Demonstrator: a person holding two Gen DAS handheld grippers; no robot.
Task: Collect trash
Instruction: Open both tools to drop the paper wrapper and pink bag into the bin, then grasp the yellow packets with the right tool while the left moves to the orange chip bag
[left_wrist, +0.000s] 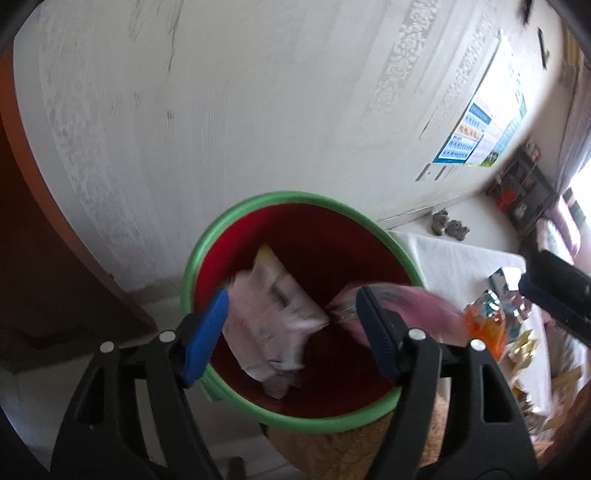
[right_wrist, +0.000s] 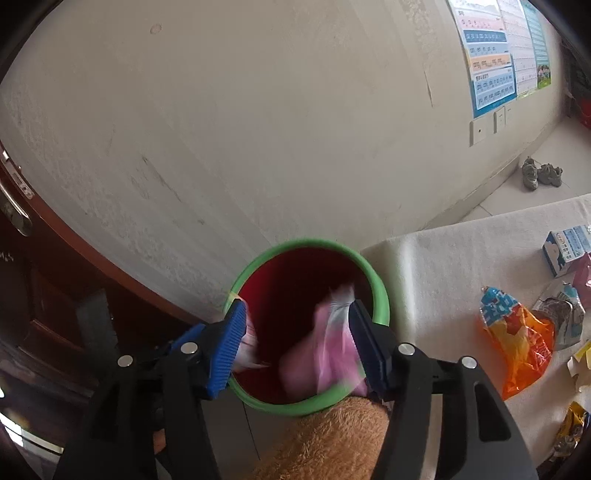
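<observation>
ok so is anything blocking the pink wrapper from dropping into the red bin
Nothing visible does. The pink wrapper is blurred at the open mouth of the red bin, between the right hand-held gripper's parted jaws; only other wrappers lie inside.

Bin (right_wrist: 382, 306) against wall (right_wrist: 258, 129), table (right_wrist: 443, 266) right of it, wrappers (left_wrist: 273, 314) apparently inside bin, more wrappers (right_wrist: 517, 336) on table
</observation>
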